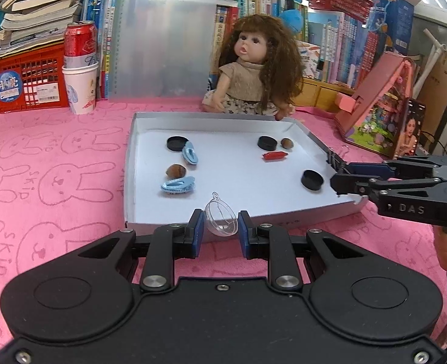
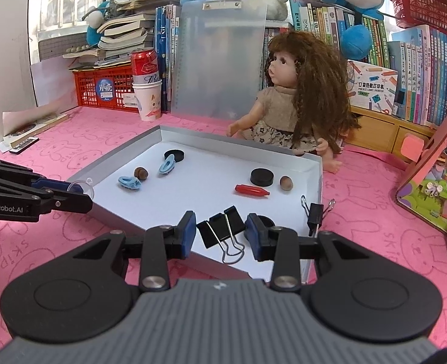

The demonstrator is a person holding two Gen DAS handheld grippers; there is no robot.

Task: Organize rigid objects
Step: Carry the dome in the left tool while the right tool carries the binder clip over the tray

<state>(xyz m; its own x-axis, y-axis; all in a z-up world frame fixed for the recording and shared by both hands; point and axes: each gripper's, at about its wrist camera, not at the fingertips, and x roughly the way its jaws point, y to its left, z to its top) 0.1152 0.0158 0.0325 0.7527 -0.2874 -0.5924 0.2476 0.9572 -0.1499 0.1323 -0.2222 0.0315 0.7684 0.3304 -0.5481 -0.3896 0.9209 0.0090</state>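
A shallow white tray (image 1: 131, 163) lies on the pink desk (image 1: 56, 182) in front of a seated doll (image 1: 254, 69). In it are three black caps (image 1: 177, 143), two hazelnuts (image 1: 175, 170), two light-blue clips (image 1: 178, 185) and a red sausage-shaped piece (image 1: 274, 155). The left gripper (image 1: 220, 230) has its jaws closed narrowly on a clear plastic half-shell (image 1: 222, 218), held over the tray's near edge. The right gripper (image 2: 220, 232) grips a pair of black binder clips (image 2: 222, 227) between its jaws, above the tray's near right part. Another binder clip (image 2: 314, 214) is clamped onto the tray's right wall.
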